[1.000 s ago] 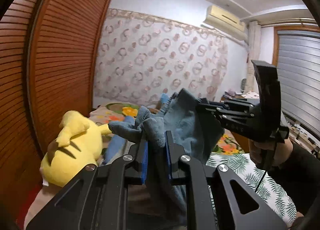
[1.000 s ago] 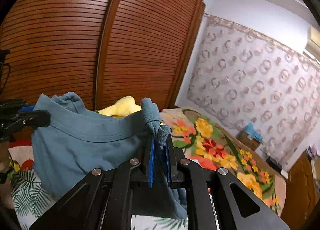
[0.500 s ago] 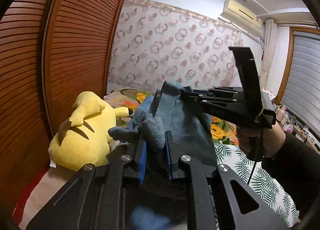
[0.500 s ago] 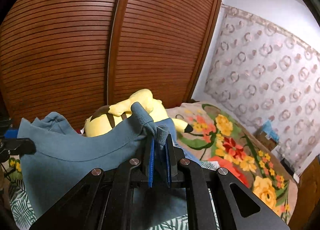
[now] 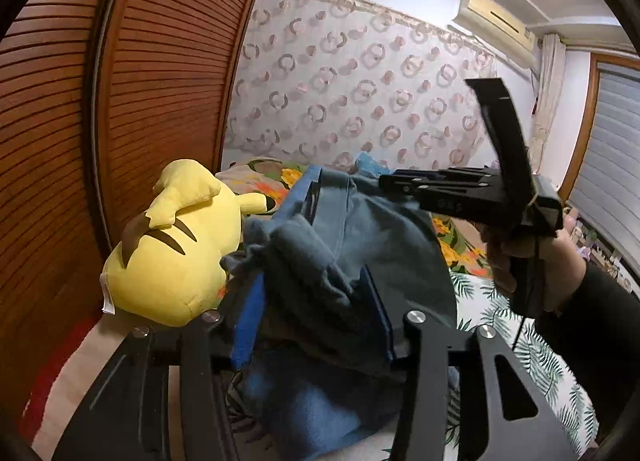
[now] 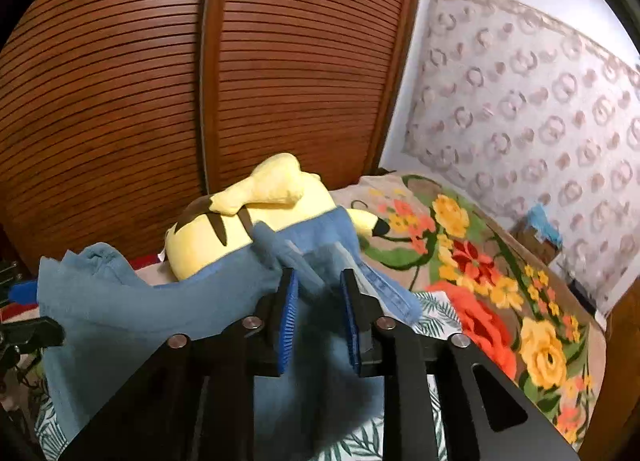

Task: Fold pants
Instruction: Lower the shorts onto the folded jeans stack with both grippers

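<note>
— Where are the pants (image 5: 384, 245) now?

— Over the bed (image 6: 472, 261), just beside the yellow plush (image 5: 172, 245), slung between the two grippers. The left gripper (image 5: 316, 313) stands wide, with a bunch of cloth lying loose between its pads. The right gripper (image 6: 318, 313) is parted too, fabric sagging through the gap.

— So neither one is pinching?

— Not that I can see; both look like they're letting go. I'd say the fold is being laid down. To do it well, lower the edge flat before pulling clear, and draw both grippers straight back so the pads don't drag the cloth askew.

— Which way do they run?

— The held edge runs gripper to gripper, across the bed. The rest hangs down and bunches, so I can't tell where the legs point.
</note>
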Tool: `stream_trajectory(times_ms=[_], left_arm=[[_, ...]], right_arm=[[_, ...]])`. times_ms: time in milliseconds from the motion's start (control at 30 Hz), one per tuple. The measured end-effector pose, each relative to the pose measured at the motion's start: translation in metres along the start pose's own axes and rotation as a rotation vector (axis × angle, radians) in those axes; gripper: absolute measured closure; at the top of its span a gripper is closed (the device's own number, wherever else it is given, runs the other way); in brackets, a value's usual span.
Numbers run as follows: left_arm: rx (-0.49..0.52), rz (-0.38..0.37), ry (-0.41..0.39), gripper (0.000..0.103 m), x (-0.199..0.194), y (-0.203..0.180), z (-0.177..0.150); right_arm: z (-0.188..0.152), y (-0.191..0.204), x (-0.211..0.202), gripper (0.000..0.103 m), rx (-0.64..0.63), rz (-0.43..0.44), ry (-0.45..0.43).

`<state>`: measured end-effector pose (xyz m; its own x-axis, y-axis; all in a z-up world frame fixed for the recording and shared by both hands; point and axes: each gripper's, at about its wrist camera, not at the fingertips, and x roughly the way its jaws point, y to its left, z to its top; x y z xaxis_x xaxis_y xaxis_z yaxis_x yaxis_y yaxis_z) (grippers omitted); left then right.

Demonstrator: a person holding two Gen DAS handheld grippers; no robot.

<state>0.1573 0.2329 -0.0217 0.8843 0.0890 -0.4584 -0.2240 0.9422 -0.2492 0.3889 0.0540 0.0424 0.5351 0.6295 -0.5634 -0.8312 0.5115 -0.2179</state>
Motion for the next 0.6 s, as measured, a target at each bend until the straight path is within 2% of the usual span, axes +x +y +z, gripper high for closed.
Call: stream_trajectory(times_ms=[167,333,400,467,600], left_arm=[[0.028,0.037,0.051,0.054,0.008,-0.001,-0.009],[0.035,0.060,0.103,0.054,0.015,0.002,-0.020],[0.038,0.063,0.111,0.054,0.014,0.001,-0.022],[0.040,0.064,0.111,0.054,0.013,0.001,-0.022],[0.065,0.076,0.105,0.054,0.006,-0.006,-0.021]], right_arm=[[-0.017,-0.006,-0.020,0.076,0.054,0.039,-0.006],[-0.029,-0.014,-0.011,0.076,0.089,-0.008,0.037],[-0.027,-0.020,-0.002,0.076,0.128,-0.021,0.052],[-0.024,-0.022,0.001,0.076,0.173,0.009,0.055],[-0.022,-0.012,-0.016,0.076,0.176,-0.003,0.038]])
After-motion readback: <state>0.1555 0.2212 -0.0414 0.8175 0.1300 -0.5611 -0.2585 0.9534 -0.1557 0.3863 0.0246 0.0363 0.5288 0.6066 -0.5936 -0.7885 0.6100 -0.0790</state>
